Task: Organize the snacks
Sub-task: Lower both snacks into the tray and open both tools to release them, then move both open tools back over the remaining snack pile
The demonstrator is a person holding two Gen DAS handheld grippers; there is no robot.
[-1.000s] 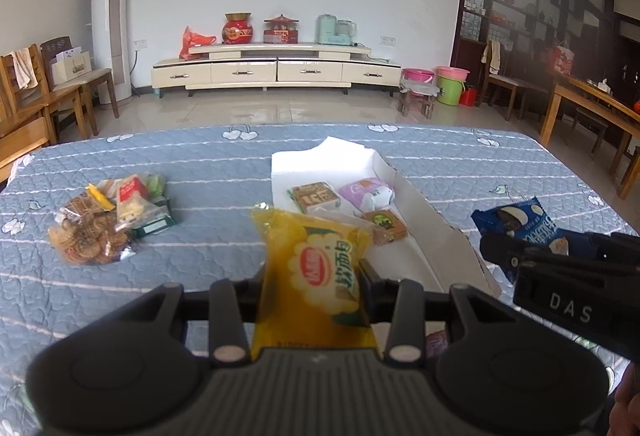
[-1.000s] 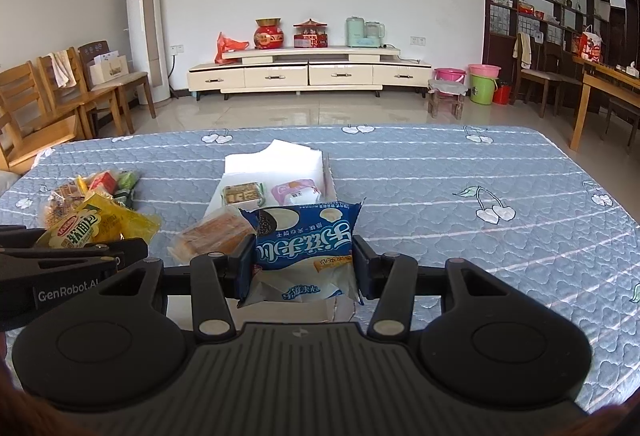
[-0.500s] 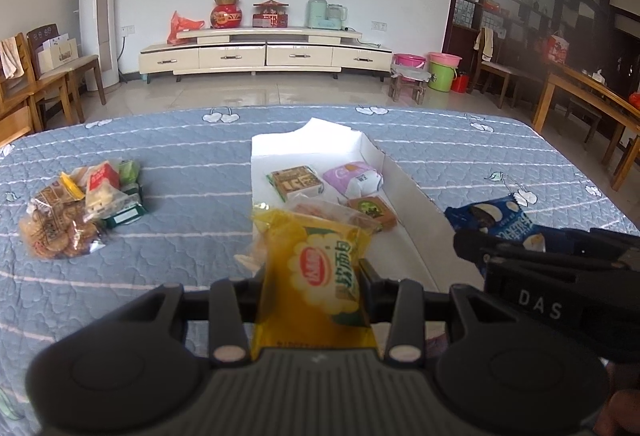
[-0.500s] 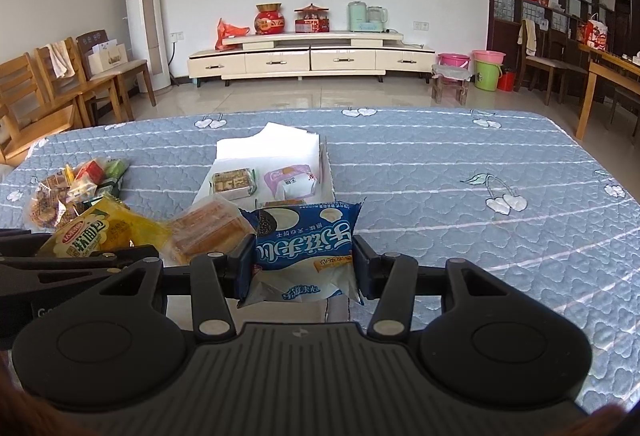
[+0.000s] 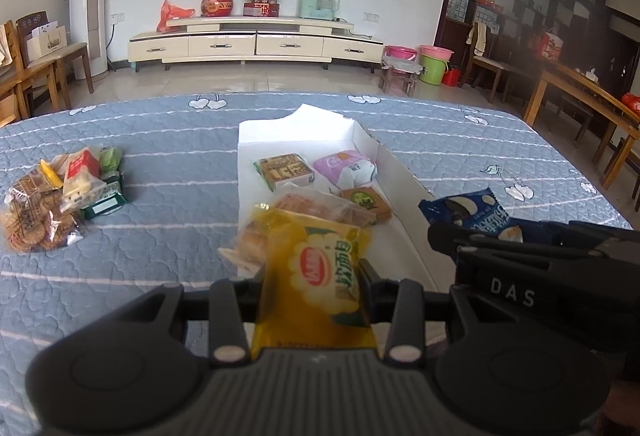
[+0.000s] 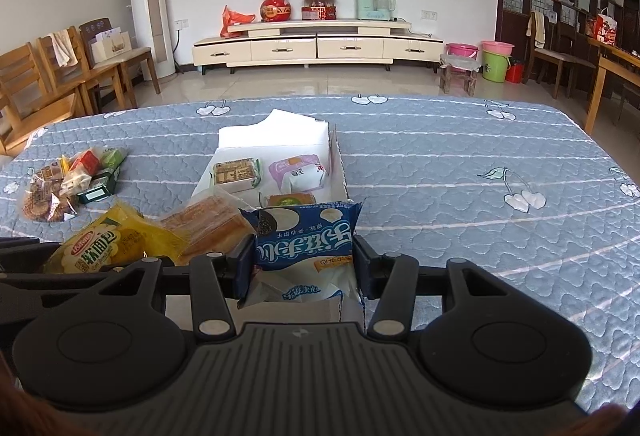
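Yellow plastic snack packet (image 5: 316, 276) with a red oval logo: clamped upright between the pads of the left gripper (image 5: 314, 278), long axis standing roughly along the fingers, top edge toward 12 o'clock. Blue foil biscuit packet (image 6: 304, 240) with white printing: pinched across its width in the right gripper (image 6: 304, 256), jaws closed on it, long axis likewise running away from the camera. Destination, by my reading, is the shallow white cardboard box (image 5: 400, 172), which lies at 12 o'clock from both grippers, its long axis running near to far. It already holds a brown-patterned square biscuit pack (image 5: 285, 171), a lilac-and-white wrapped cake (image 5: 346, 169), a small round brown pastry pack (image 5: 366, 201) and a clear-wrapped loaf of golden bread slices (image 5: 304, 212). Left gripper hangs over the box's near left corner; right gripper over its near right rim; neither is clearly nearer. Unsorted pile of mixed snack packets (image 5: 60, 196) sits at 10 o'clock on the blue quilted cover (image 5: 160, 156), well apart from the box.
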